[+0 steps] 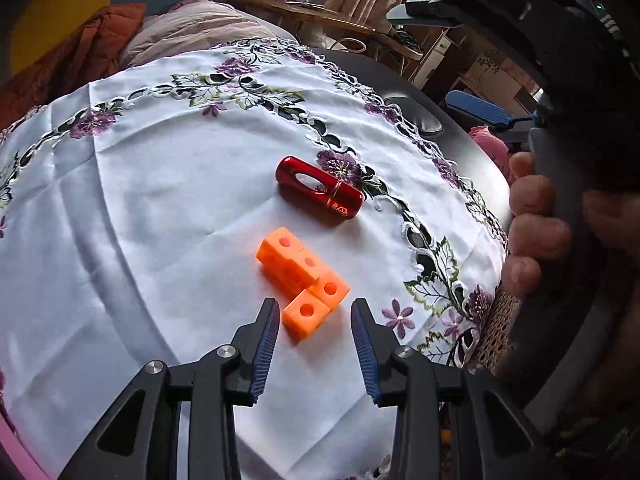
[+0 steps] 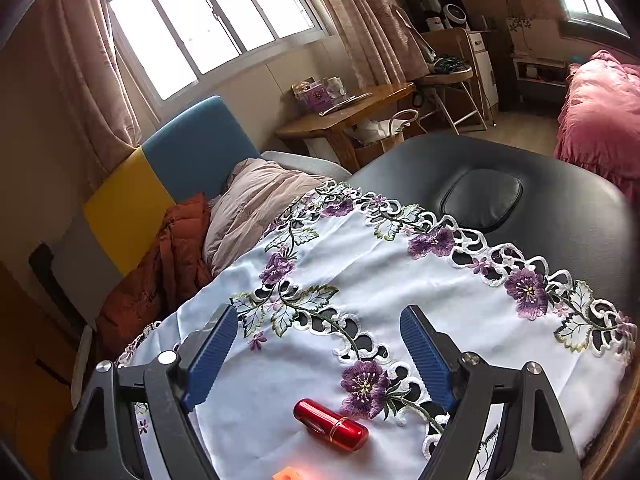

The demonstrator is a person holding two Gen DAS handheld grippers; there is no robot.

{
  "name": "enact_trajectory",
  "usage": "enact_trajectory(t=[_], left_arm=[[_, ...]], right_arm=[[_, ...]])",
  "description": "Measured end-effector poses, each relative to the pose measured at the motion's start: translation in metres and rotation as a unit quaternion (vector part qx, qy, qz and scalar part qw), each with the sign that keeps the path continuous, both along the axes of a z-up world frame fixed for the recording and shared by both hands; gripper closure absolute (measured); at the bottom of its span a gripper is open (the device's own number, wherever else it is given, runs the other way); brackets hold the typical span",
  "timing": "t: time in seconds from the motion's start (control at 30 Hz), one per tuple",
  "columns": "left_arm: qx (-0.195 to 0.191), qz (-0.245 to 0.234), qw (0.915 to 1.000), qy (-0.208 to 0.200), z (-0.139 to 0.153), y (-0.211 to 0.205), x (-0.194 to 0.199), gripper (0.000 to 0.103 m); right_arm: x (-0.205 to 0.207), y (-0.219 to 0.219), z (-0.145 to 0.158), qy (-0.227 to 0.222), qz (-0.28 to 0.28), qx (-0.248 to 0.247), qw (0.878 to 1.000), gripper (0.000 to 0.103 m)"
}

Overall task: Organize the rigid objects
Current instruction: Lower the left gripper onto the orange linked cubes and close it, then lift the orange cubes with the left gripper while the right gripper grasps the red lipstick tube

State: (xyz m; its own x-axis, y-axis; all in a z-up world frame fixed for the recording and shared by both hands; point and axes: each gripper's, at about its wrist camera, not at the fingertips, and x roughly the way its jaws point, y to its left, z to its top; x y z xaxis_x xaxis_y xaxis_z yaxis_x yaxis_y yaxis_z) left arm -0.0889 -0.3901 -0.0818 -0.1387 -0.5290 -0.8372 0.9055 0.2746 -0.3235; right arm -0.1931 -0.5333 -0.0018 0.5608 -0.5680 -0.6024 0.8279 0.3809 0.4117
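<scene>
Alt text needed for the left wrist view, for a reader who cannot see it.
The open left gripper hovers near an orange plastic block piece with round holes on a white tablecloth embroidered with purple flowers. A glossy red metal cylinder lies just beyond it.

Glossy red metallic capsule (image 1: pixel 319 187); matt orange plastic blocks (image 1: pixel 303 280); embroidered white cloth (image 1: pixel 160 208).

Daylight pours through the window (image 2: pixel 208 20), blown out white — the tablecloth (image 1: pixel 160 208) below it stays bright, softly shadowed. Both fisheye views bend and darken toward their edges.
</scene>
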Motion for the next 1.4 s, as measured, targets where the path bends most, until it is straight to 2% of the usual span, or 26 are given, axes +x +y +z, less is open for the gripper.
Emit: enact_trajectory(t=[0.03,0.23,0.3,0.37,0.53,0.77,0.93,1.0,1.07,1.13,1.4], left_arm=[[0.001,-0.001,1.0000,0.002,-0.001,-0.005,-0.001,0.061],[0.023,0.015,0.9995,-0.012,-0.012,-0.027,-0.001,0.057],[0.036,0.015,0.9991,-0.015,-0.021,-0.030,0.000,0.058],[0.027,0.008,0.9990,-0.034,-0.020,-0.025,-0.003,0.061],[0.023,0.006,0.9980,-0.059,-0.017,0.003,0.004,0.061],[0.016,0.057,0.9957,-0.071,-0.012,0.063,0.029,0.061],[0.014,0.098,0.9925,-0.071,-0.014,0.098,0.042,0.061],[0.009,0.110,0.9917,-0.066,-0.015,0.108,0.045,0.061],[0.007,0.117,0.9910,-0.066,-0.015,0.115,0.047,0.061],[0.005,0.122,0.9903,-0.066,-0.016,0.118,0.048,0.061],[-0.008,0.137,0.9889,-0.057,-0.017,0.127,0.051,0.061]], right_arm=[[0.001,0.000,0.000,0.000,0.003,0.001,1.000,0.019],[0.003,-0.001,-0.001,-0.005,0.011,0.007,1.000,0.019],[0.002,-0.002,-0.003,-0.005,0.011,0.010,1.000,0.019],[0.003,-0.004,-0.006,-0.005,0.013,0.019,1.000,0.019],[0.017,-0.010,-0.024,0.015,0.048,0.071,0.996,0.018],[0.049,-0.005,-0.057,0.094,0.119,0.130,0.980,0.019],[0.061,-0.001,-0.078,0.141,0.141,0.160,0.967,0.019],[0.065,0.000,-0.083,0.141,0.153,0.175,0.962,0.023],[0.069,0.004,-0.086,0.116,0.182,0.199,0.956,0.024],[0.074,0.008,-0.090,0.111,0.199,0.213,0.950,0.026],[0.074,0.007,-0.091,0.127,0.186,0.207,0.952,0.026]])
